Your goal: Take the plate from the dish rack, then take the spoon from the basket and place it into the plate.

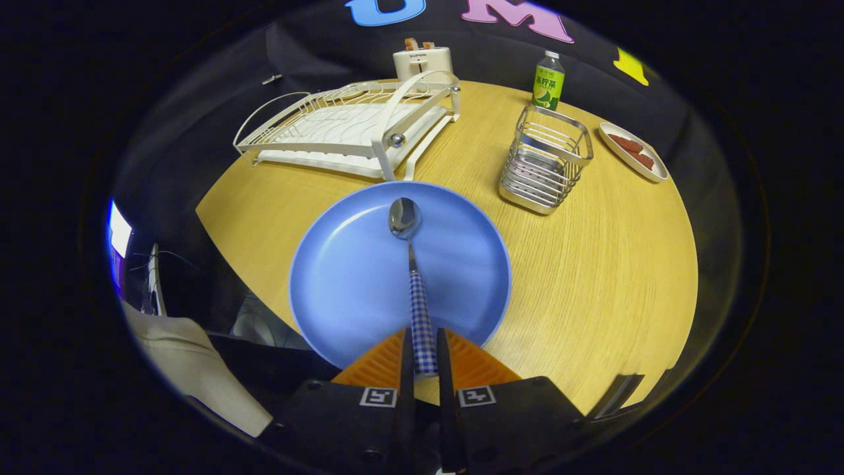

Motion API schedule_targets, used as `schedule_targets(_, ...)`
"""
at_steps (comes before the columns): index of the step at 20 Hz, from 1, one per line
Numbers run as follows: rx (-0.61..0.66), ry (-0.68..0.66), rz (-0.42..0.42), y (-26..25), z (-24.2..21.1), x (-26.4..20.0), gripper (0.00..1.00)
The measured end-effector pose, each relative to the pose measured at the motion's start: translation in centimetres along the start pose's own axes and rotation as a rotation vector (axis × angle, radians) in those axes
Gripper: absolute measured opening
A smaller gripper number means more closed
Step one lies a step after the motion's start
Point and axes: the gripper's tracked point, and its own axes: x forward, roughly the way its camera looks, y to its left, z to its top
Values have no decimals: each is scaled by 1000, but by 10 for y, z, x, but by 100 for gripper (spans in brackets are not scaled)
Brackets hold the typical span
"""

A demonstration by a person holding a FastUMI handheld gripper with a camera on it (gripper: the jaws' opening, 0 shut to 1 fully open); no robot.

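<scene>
In the gripper view, the gripper has its fingers closed tight on the checked handle of a shiny metal spoon, whose bowl reaches out over a round, smooth blue plate on the wooden table. Beyond stand a white wire dish rack, a metal wire basket, a toaster, a green bottle and a small dish.

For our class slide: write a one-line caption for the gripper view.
Gripper shut on spoon, held over blue plate on table.
</scene>
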Motion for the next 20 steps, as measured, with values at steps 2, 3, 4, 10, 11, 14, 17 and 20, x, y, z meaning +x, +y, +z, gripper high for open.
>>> schedule_targets(2, 34, -11, -2, 0, 4, 1, 25)
schedule_targets(3, 49, -20, 5, 1, 8, 2, 28)
schedule_targets(4, 59, -25, 6, 2, 10, 2, 41)
schedule_targets(10, 59, -39, 31, 7, 20, 1, 87)
schedule_targets(11, 52, -50, 30, 6, 26, -2, 95)
schedule_targets(14, 47, -117, 13, 0, 52, -18, 98)
schedule_targets(17, 43, -196, -13, -10, 91, -38, 98)
schedule_targets(20, -7, -276, -57, -24, 132, -62, 98)
